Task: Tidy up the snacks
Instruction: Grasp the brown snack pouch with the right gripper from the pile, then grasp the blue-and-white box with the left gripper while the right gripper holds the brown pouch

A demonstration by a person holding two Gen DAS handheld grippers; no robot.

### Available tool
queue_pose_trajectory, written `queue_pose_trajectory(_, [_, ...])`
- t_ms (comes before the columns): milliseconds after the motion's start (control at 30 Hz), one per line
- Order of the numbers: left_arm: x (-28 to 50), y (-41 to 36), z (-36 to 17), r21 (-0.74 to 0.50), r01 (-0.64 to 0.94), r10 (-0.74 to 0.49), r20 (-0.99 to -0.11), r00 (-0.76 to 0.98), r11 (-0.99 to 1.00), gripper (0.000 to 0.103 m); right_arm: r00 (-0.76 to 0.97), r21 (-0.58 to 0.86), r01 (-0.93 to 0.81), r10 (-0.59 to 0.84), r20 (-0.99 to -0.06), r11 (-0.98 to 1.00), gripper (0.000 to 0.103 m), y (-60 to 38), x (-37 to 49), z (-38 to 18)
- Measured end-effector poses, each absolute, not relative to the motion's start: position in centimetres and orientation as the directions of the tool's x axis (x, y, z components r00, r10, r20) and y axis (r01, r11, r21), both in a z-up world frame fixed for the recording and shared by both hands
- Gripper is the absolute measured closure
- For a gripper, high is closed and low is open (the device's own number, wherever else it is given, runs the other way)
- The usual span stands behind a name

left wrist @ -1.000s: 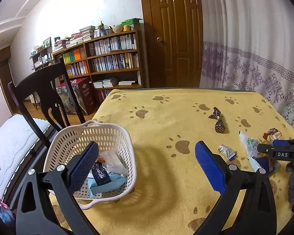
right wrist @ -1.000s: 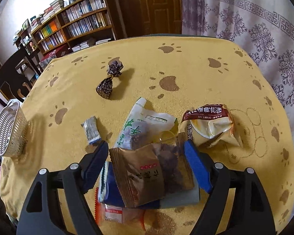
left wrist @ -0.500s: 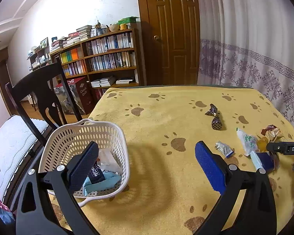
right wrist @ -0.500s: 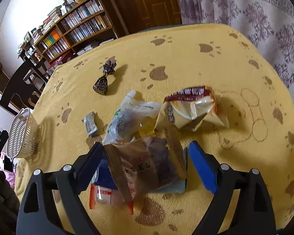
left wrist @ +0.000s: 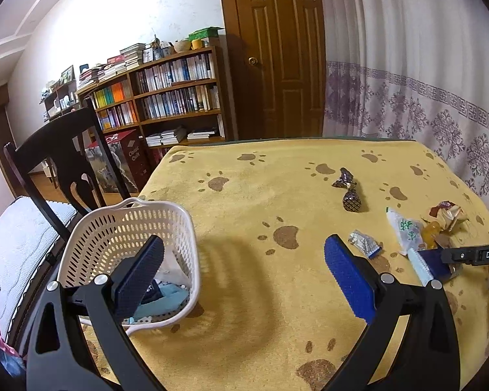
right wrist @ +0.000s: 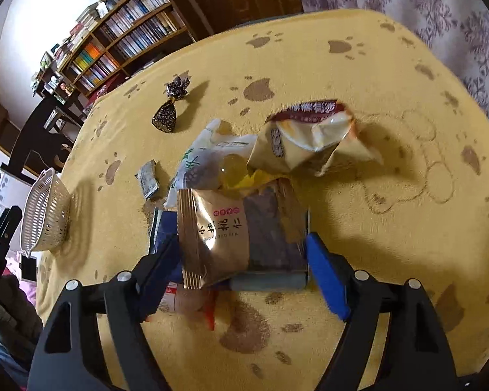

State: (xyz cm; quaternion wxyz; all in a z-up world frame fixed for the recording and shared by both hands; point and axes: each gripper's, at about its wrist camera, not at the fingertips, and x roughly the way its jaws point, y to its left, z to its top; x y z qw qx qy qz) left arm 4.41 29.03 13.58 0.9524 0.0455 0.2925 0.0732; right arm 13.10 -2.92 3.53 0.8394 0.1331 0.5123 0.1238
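Observation:
A white perforated basket (left wrist: 127, 228) stands at the table's left edge with a few packets inside. My left gripper (left wrist: 244, 277) hangs open and empty just right of it. In the right wrist view my right gripper (right wrist: 244, 270) is open, its fingers straddling a gold-brown snack packet (right wrist: 218, 238) that lies on a blue-grey pack (right wrist: 270, 280). The left finger touches the packet's edge. Behind it lie a white-green packet (right wrist: 205, 163), a crumpled gold and maroon bag (right wrist: 313, 140), a small silver packet (right wrist: 148, 181) and a dark wrapped candy (right wrist: 171, 117).
The table wears a yellow paw-print cloth (left wrist: 260, 195). A black chair (left wrist: 65, 163) stands behind the basket, with a bookshelf (left wrist: 166, 97) and a door (left wrist: 277, 58) beyond. A curtain (left wrist: 423, 97) hangs along the right side. An orange-white packet (right wrist: 185, 299) lies under the pile.
My right gripper has tilted and closed in on the gold-brown packet, which now fills more of the gap. The left gripper has drifted slightly; the basket sits lower left.

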Motion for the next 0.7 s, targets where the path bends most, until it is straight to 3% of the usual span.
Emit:
queue_pose_trajectory(67, [4.4, 28.6, 13.5, 0.136, -0.104, 0.162, -0.552, 0.818, 0.985, 0.003, 0.459, 0.353, -0.069, 0.344, -0.819, 0.933, 0.039, -3.4, 12.8, 3.8])
queue_pose_trajectory(167, [4.5, 27.8, 13.4, 0.145, -0.088, 0.155, -0.555, 0.817, 0.985, 0.003, 0.472, 0.361, -0.069, 0.349, -0.809, 0.93, 0.045, -4.3, 12.3, 4.2])
queue_pose_trajectory(400, [5.4, 23.8, 12.3, 0.178, 0.003, 0.103, -0.58, 0.808, 0.984, 0.003, 0.507, 0.375, -0.085, 0.364, -0.782, 0.923, 0.047, -6.5, 10.5, 5.0])
queue_pose_trajectory(700, [8.2, 16.1, 8.4, 0.095, 0.292, -0.145, -0.699, 0.701, 0.952, 0.003, 0.589, 0.416, -0.073, 0.375, -0.716, 0.907, 0.047, -11.5, 6.5, 7.3])
